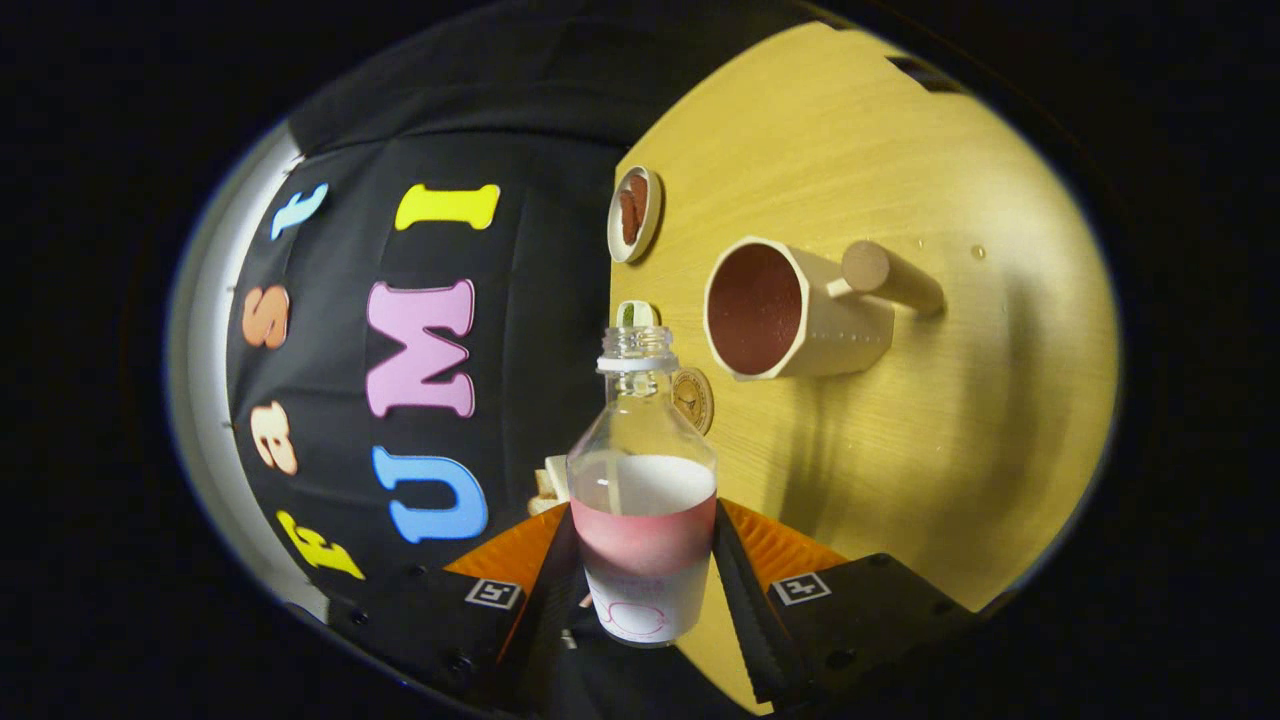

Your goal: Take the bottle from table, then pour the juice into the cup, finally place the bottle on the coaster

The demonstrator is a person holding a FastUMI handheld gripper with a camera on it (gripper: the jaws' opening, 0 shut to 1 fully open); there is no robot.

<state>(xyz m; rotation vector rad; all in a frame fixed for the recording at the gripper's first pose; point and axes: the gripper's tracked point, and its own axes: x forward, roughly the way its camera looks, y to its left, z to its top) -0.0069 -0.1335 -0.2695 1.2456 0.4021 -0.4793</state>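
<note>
Between the fingers of the gripper sits the bottle, clamped at its labelled lower body and rolled onto its side, open neck aimed short of the cup on the table. Misjudged, the juice would spill on the wood — the cup's mouth stands apart from the neck. Beyond it, the coaster waits — a slack grip could drop the bottle.

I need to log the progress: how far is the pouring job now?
Done: the bottle is off the table, clamped between the gripper's fingers. In hand: the view is rolled sideways, the open bottle neck pointing toward the cup; no liquid leaving it. Left: pouring, then placing it on the coaster.
</note>
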